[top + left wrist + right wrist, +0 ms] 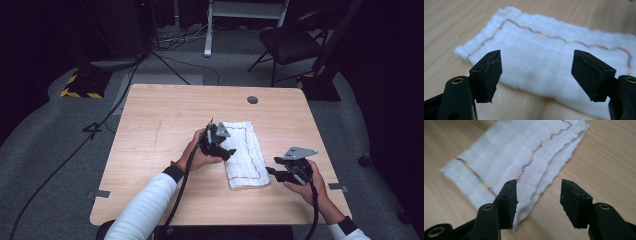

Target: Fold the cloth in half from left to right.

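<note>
Right of centre on the worktop [165, 130] lies a folded white cloth [245, 155], long axis running from upper centre toward lower right of the high view. Left claw [222, 149] at its left edge, jaws wide apart, empty. Right claw [274, 172] just beside its lower right corner, jaws apart.

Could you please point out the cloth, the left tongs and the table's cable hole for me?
cloth [246, 150]: high view, its middle.
left tongs [536, 75]: left gripper view, midway between the open tips.
cable hole [252, 100]: high view, its centre.
</note>
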Motion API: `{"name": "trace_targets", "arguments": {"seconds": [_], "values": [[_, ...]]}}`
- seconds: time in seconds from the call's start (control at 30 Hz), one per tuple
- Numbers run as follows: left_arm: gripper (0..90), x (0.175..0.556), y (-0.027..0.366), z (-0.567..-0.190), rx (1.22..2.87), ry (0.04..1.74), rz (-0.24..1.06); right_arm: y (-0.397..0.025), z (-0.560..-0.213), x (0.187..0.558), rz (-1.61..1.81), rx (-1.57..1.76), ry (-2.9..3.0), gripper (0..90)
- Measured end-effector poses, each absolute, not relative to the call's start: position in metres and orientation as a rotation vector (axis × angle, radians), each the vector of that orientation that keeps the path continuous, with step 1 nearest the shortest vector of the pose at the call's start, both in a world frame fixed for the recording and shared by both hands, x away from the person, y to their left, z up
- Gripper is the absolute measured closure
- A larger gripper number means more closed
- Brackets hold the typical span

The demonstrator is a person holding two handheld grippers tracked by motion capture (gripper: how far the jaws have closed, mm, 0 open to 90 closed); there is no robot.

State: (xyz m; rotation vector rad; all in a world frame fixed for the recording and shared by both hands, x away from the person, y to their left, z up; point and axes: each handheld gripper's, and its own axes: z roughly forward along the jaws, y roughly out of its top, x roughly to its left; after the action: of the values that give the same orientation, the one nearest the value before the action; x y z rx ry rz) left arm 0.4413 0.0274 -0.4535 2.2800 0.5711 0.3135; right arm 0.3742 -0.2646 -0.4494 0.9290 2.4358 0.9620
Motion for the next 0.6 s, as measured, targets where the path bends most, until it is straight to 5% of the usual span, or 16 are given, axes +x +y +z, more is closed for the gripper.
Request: {"name": "trace_targets", "arguments": {"seconds": [0.17,0.6], "values": [[23.9,0.421,0.022,-0.465,2.307,0.495,0.22,-0.263,-0.459,0.398,0.865,0.954,2.479,49.0],[26.7,0.405,0.024,-0.487,2.427,0.505,0.263,-0.259,-0.483,0.397,0.867,0.941,2.567,54.9]]}}
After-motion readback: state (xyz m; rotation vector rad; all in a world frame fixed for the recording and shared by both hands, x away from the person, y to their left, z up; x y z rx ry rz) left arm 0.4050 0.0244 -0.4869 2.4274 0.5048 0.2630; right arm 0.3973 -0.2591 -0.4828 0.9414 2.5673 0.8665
